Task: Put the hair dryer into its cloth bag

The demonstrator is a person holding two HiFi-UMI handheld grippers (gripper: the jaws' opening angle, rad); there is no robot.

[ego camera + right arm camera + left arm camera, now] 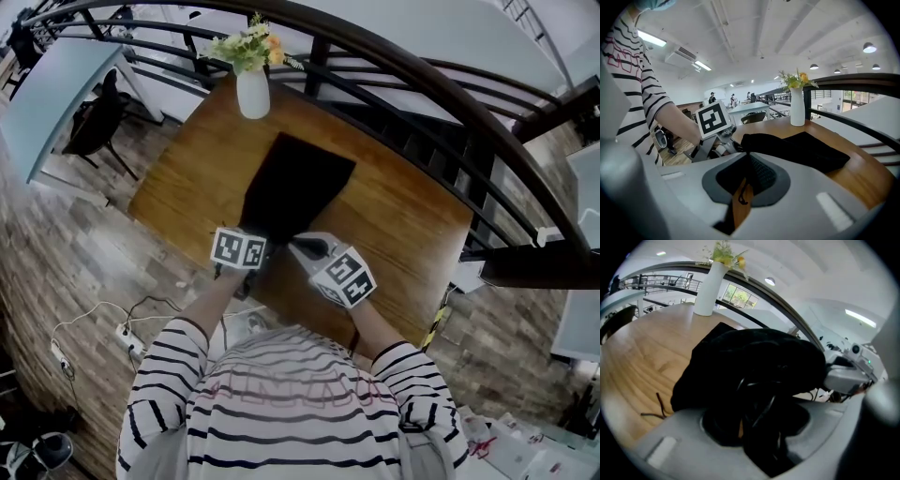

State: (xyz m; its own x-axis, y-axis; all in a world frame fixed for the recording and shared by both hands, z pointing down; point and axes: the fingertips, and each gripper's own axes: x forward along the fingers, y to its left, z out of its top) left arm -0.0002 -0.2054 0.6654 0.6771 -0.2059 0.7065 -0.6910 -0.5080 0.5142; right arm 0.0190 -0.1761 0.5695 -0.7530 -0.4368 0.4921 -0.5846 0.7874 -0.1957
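Left tool [242,246] and right tool [317,249] meet at the near end of a black cloth bag [291,183]. It lies on a wooden worktop [197,169], with a vase [253,94] of flowers at the far edge.

Left gripper view: jaws clamped on bunched black cloth and a glossy cable [761,411]; the bag bulges beyond.

Right gripper view: jaws nearly together, pinching the bag's edge. Whether the hair dryer is inside cannot be made out.
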